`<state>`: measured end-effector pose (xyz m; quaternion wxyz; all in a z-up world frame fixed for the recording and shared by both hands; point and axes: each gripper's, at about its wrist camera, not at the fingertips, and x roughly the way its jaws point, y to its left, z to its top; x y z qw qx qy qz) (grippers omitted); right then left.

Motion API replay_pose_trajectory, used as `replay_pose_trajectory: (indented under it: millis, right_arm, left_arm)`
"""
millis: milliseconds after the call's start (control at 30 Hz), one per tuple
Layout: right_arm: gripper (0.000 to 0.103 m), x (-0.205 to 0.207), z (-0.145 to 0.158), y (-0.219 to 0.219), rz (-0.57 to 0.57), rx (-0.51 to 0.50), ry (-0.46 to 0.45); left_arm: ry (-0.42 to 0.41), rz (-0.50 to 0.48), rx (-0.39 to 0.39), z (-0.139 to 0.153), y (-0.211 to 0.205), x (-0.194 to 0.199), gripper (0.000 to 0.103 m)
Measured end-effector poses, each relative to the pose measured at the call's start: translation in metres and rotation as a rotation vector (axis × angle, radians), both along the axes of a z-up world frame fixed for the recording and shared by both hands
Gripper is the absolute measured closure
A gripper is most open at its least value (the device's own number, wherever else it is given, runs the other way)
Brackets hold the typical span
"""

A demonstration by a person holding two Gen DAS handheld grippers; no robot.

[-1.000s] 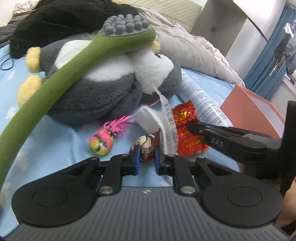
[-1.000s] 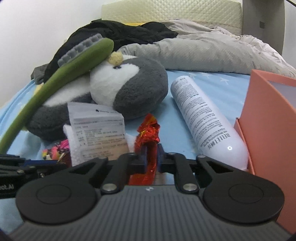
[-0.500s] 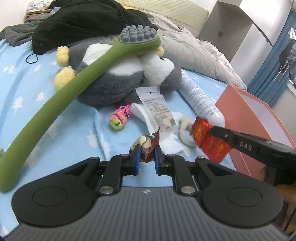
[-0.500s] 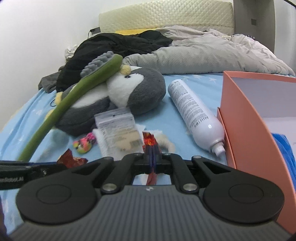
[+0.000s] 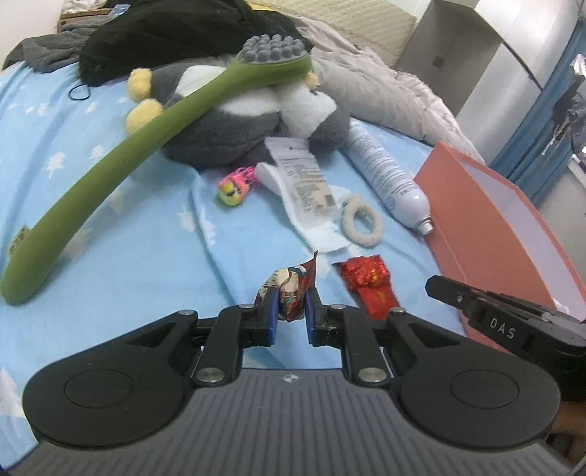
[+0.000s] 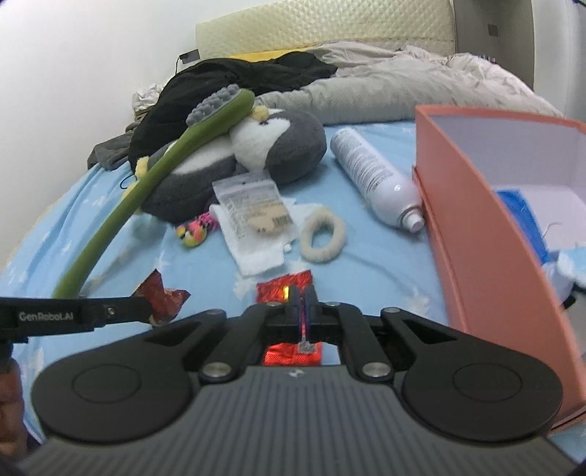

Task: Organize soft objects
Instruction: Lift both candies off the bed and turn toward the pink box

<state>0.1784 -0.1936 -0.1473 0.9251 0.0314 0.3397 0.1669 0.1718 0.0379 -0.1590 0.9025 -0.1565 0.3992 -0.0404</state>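
left gripper (image 5: 290, 305) pinches a printed snack packet (image 5: 291, 291) above the blue sheet (image 5: 146, 234); right gripper (image 6: 303, 298) is closed, gripping nothing, red foil packet (image 6: 285, 291) lying loose beneath, beside the orange box (image 6: 487, 234).

A bedroom in a home. Told by the bed with its blue tree-print sheet (image 5: 121, 234), padded headboard (image 6: 322, 27), rumpled grey duvet (image 6: 384, 84) and heap of black clothes (image 6: 234, 78). Borne out by a plush penguin (image 6: 271, 146), a long green massager (image 5: 146, 135), a white bottle (image 6: 373, 175), a scrunchie (image 6: 322, 238) and an orange box (image 6: 487, 234) strewn over the sheet, with blue curtains (image 5: 542, 121) behind.
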Motion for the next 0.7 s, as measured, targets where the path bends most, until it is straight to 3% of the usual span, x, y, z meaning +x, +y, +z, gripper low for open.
replay_pose_trajectory:
  millis: [67,100,133,167,300,367,467,700]
  right_arm:
    - [0.094,0.004,-0.008,0.006,0.009,-0.013,0.021]
    - [0.085,0.008,-0.013,0.01,0.011,-0.019,0.033]
    - [0.064,0.01,-0.016,0.011,0.016,-0.021,0.042]
    - [0.05,0.012,-0.02,0.013,0.018,-0.019,0.045]
    - [0.047,0.021,-0.028,0.02,0.036,-0.029,0.03]
    - [0.038,0.028,-0.032,0.023,0.043,-0.041,0.02]
    - [0.037,0.04,-0.04,0.025,0.055,-0.047,0.032]
    - [0.042,0.048,-0.053,0.031,0.091,-0.03,0.039]
  left_arm:
    - [0.005,0.005,0.003,-0.001,0.002,-0.001,0.085]
    - [0.008,0.006,0.006,-0.002,0.003,-0.001,0.085]
    - [0.013,0.006,0.013,-0.003,0.004,0.001,0.085]
    - [0.02,0.006,0.017,-0.004,0.005,0.001,0.085]
    - [0.049,-0.001,0.005,-0.011,0.01,0.008,0.084]
    - [0.058,0.001,0.019,-0.014,0.01,0.012,0.083]
    - [0.057,0.002,0.021,-0.017,0.011,0.019,0.074]
    - [0.065,-0.013,0.062,-0.023,0.0,0.037,0.068]
